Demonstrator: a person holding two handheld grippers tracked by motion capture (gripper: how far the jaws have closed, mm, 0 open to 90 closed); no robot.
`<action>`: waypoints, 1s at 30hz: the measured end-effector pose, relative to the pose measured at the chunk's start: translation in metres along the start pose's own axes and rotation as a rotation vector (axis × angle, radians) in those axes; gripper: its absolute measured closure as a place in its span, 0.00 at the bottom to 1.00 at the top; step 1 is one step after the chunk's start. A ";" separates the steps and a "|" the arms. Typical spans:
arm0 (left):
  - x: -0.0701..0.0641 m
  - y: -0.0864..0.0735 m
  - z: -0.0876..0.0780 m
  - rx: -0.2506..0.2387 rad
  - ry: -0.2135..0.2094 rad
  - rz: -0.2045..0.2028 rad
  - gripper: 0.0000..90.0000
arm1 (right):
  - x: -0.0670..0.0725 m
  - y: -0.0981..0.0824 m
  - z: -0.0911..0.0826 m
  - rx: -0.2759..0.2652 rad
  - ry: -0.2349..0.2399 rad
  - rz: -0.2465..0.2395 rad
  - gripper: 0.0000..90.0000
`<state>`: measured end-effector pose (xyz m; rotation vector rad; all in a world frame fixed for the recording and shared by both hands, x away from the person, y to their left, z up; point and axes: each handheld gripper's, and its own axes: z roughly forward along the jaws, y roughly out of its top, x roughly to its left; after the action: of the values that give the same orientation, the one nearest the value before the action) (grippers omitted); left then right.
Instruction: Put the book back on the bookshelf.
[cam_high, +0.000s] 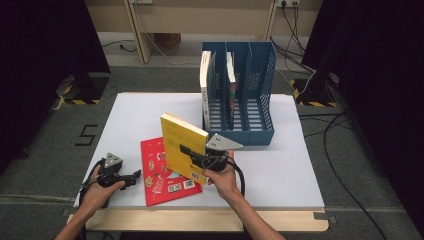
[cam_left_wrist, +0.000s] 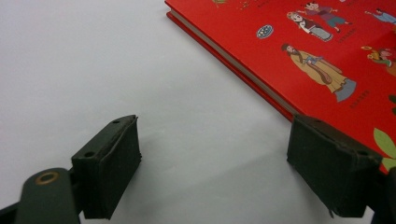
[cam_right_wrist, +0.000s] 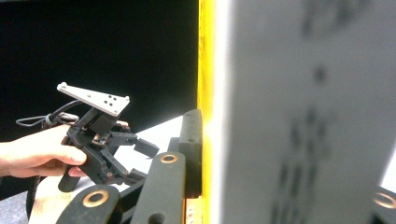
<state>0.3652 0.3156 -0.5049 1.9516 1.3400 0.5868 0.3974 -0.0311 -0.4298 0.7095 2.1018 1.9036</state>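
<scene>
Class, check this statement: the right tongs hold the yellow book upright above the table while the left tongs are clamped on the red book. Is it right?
Not quite. The left tongs are open, with nothing between the jaws; the red book lies flat beside them, as the left gripper view shows. The right tongs do hold the yellow book upright.

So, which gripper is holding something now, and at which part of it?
The right gripper holds the yellow book upright, clamped across its lower edge. The left gripper is open and holds nothing, beside the red book.

Glossy red book, matt white tabletop
</scene>
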 end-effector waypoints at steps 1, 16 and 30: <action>0.000 0.000 0.000 0.000 0.000 0.000 0.18 | 0.000 0.002 -0.002 -0.010 -0.002 0.003 0.84; 0.000 0.000 0.000 0.000 -0.001 0.000 0.18 | -0.008 0.019 -0.026 -0.074 -0.046 0.026 0.84; 0.000 0.000 0.000 0.001 -0.003 -0.001 0.18 | -0.010 0.040 -0.072 -0.137 -0.114 0.035 0.84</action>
<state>0.3655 0.3159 -0.5049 1.9511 1.3399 0.5829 0.3805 -0.0969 -0.3819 0.8088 1.8834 1.9533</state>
